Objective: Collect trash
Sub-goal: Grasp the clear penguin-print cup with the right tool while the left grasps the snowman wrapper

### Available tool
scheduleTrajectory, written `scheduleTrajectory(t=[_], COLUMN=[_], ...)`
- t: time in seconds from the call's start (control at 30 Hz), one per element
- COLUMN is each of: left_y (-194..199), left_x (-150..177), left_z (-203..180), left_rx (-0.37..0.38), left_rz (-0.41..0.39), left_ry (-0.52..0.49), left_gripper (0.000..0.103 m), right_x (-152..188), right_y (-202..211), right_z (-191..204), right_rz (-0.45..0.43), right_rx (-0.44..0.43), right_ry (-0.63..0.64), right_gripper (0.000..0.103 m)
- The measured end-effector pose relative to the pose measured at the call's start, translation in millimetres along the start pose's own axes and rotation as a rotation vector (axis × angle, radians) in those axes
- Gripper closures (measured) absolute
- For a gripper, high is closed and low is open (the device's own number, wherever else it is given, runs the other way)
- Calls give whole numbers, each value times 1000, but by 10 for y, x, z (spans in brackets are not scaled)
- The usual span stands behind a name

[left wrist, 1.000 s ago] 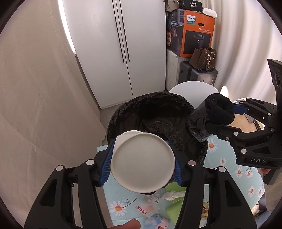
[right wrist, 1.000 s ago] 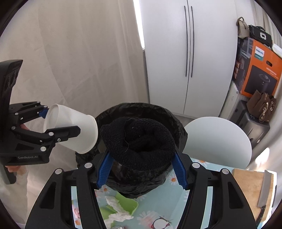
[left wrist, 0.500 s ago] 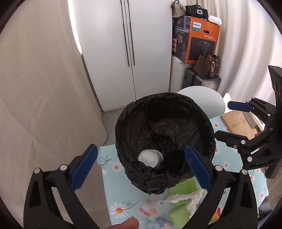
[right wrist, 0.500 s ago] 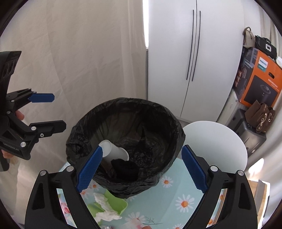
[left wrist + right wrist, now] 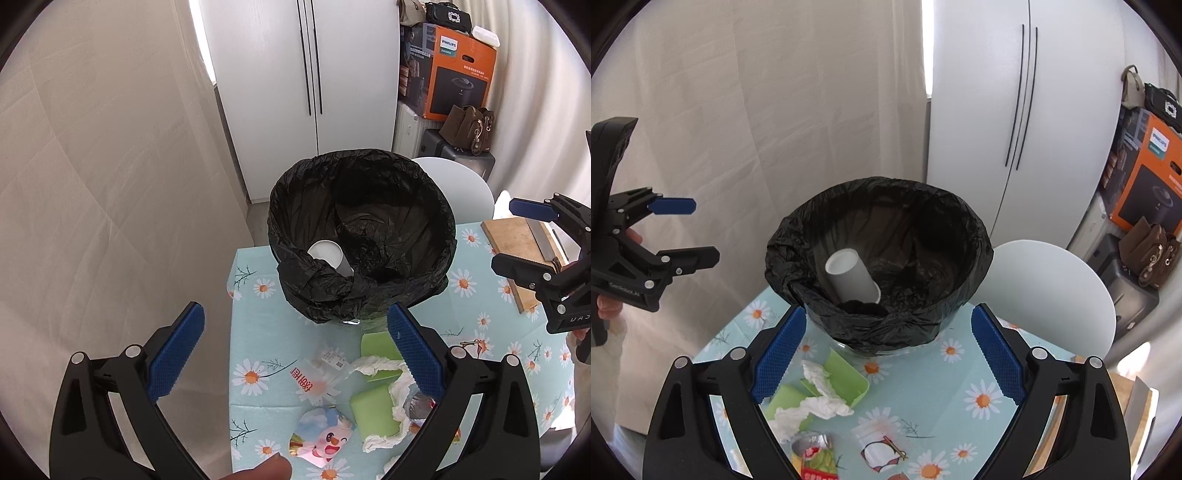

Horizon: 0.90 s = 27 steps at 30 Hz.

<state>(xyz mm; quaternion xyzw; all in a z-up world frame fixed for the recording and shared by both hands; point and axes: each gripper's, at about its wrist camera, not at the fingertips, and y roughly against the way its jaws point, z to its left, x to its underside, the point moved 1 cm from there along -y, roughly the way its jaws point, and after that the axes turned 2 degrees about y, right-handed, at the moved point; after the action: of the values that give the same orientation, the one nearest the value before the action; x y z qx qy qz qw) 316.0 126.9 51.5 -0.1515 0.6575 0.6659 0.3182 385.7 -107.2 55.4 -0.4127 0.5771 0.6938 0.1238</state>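
A bin lined with a black bag [image 5: 424, 229] [image 5: 886, 206] stands on the flowered table. A white paper cup [image 5: 327, 253] [image 5: 849, 275] lies inside it beside a black cloth lump [image 5: 857, 305]. My left gripper [image 5: 295, 310] hangs open and empty in front of the bin, over green boxes [image 5: 375, 410], crumpled tissue [image 5: 380, 363] and wrappers [image 5: 317, 376]. My right gripper [image 5: 888, 314] is also open and empty near the bin's front rim. Each gripper shows in the other's view: the right gripper [image 5: 506, 234] at the right, the left gripper [image 5: 703, 230] at the left.
A wooden cutting board with a knife [image 5: 517, 240] lies on the table at the right. A white chair [image 5: 1052, 288] stands behind the bin, then a white cupboard [image 5: 314, 74] and an orange box [image 5: 458, 74]. A curtain hangs left of the table's edge.
Both grippers opened: the cup left the left one and the black cloth left the right one, and both now lie in the bin. Both grippers drew back from the bin.
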Motion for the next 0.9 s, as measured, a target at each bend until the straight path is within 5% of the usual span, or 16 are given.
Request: scheduleTrajectory(t=[0.53, 0.9], left_y=[48, -301], left_x=[777, 1230], left_z=[72, -27], left_rx=[-90, -57], left_rz=[94, 176], left_ry=[117, 109], left_gripper=[6, 6], right_x=[560, 979], right_y=[-92, -456], right_z=[0, 41], right_rz=[124, 262], right_rx=[-30, -48], right_ry=[67, 106], right_gripper=[17, 17])
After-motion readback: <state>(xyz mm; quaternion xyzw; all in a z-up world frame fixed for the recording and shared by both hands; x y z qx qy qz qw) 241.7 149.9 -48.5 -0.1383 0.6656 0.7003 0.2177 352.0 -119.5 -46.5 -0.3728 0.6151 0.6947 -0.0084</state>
